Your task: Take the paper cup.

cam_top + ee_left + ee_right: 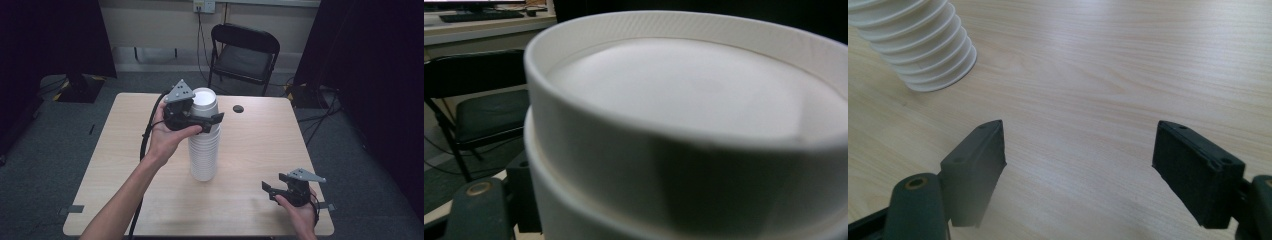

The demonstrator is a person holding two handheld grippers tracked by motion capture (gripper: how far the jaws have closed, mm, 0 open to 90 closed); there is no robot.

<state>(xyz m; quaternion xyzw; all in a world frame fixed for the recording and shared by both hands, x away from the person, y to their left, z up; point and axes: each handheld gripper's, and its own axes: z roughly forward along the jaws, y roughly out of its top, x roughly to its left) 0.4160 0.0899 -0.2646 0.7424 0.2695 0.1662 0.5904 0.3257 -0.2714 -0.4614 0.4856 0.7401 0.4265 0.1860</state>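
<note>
The room was dim, its corners falling to near black at the upper left and right of the high view, while the table (250, 150) caught a soft light from above and threw only faint shadows. In the left gripper view the top cup (694, 125) sat too close, its rim smeared out of focus and its lower side in grey shade. The right gripper view was brighter; the wood grain was crisp, the near left jaw blurred at its edge

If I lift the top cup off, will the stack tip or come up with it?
The stack of white cups is tall on a narrow base, so probably tippy. The left gripper closes around the top cup; nested cups may cling. The right gripper could steady them.
</note>
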